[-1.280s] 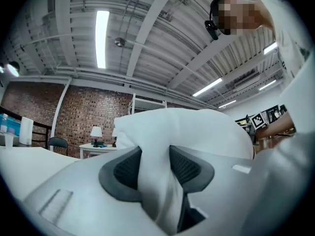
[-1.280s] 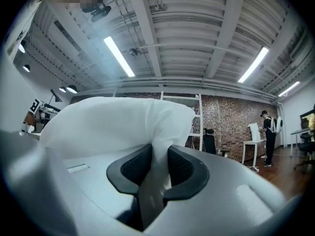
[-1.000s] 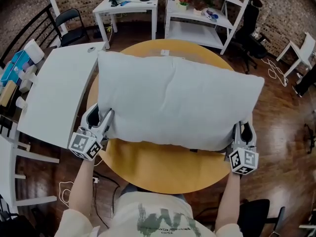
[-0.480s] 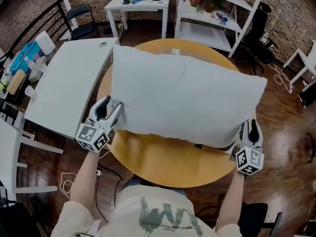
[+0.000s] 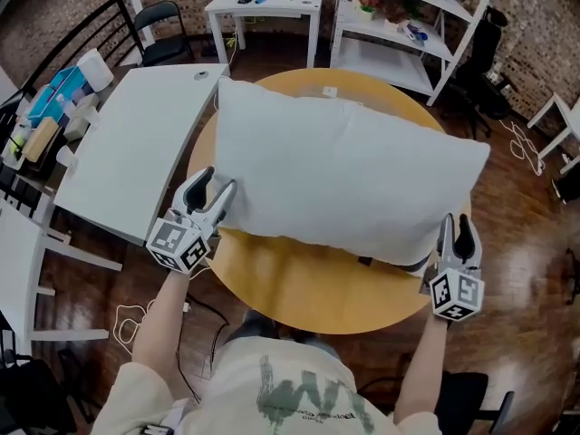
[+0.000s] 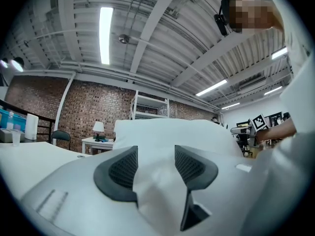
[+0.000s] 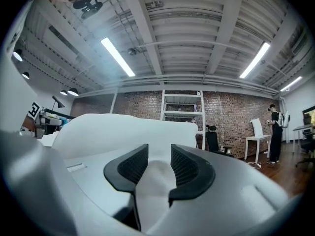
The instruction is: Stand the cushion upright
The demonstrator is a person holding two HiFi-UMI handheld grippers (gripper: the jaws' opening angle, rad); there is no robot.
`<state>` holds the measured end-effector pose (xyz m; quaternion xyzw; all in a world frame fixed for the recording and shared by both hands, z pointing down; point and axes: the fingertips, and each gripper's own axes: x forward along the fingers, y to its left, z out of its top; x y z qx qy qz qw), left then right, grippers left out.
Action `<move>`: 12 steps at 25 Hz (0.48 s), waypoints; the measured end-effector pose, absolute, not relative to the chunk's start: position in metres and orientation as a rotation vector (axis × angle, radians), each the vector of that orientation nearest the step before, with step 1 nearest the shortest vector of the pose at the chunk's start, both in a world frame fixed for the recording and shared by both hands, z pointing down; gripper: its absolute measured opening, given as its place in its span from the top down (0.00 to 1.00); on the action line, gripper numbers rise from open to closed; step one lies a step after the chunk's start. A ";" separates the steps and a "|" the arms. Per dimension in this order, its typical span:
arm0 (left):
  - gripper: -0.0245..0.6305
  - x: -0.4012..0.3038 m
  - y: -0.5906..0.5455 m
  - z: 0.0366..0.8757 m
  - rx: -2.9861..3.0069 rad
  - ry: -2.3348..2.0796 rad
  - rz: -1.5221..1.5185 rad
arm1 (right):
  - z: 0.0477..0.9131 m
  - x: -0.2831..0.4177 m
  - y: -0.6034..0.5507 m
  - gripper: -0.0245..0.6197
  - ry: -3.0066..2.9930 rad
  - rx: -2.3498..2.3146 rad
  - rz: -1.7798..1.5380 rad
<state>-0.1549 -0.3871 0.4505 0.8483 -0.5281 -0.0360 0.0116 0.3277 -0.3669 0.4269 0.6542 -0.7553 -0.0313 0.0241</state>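
Note:
A large pale grey cushion (image 5: 340, 179) lies over the round yellow table (image 5: 308, 288), its near edge raised off the tabletop. My left gripper (image 5: 220, 197) is shut on the cushion's near left corner; in the left gripper view a fold of its fabric (image 6: 156, 181) sits pinched between the dark pads. My right gripper (image 5: 456, 232) is shut on the near right corner, and the right gripper view shows fabric (image 7: 155, 178) squeezed between its jaws. The rest of the cushion (image 7: 123, 129) rises beyond the jaws in both gripper views.
A white desk (image 5: 127, 152) abuts the round table on the left, with boxes (image 5: 45, 107) beyond it. A small white table (image 5: 267, 3) and a white shelf unit (image 5: 399, 34) stand at the back. A black chair (image 5: 163, 25) is at the back left.
Both grippers have lifted the cushion's near edge a little and carried it slightly to the right in the head view. The grips are unchanged.

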 end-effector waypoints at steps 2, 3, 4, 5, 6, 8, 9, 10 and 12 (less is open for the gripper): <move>0.64 -0.147 -0.381 0.450 2.643 -1.644 -0.100 | 0.424 0.321 -0.363 0.75 -2.358 2.003 -0.091; 0.64 -0.143 -0.378 0.450 2.644 -1.643 -0.096 | 0.424 0.318 -0.360 0.75 -2.369 1.989 -0.084; 0.64 -0.139 -0.375 0.449 2.645 -1.642 -0.095 | 0.424 0.313 -0.357 0.75 -2.380 1.975 -0.077; 0.64 -0.136 -0.371 0.447 2.646 -1.642 -0.097 | 0.424 0.308 -0.354 0.76 -2.390 1.964 -0.071; 0.64 -0.132 -0.367 0.444 2.646 -1.643 -0.099 | 0.424 0.303 -0.351 0.76 -2.402 1.954 -0.066; 0.64 -0.125 -0.360 0.441 2.650 -1.643 -0.102 | 0.425 0.292 -0.345 0.77 -2.425 1.937 -0.057; 0.64 -0.121 -0.356 0.439 2.654 -1.640 -0.101 | 0.425 0.287 -0.343 0.77 -2.435 1.927 -0.054; 0.64 -0.116 -0.353 0.437 2.659 -1.634 -0.101 | 0.425 0.282 -0.340 0.80 -2.444 1.917 -0.052; 0.64 -0.106 -0.348 0.433 2.679 -1.618 -0.099 | 0.424 0.273 -0.333 0.84 -2.461 1.903 -0.049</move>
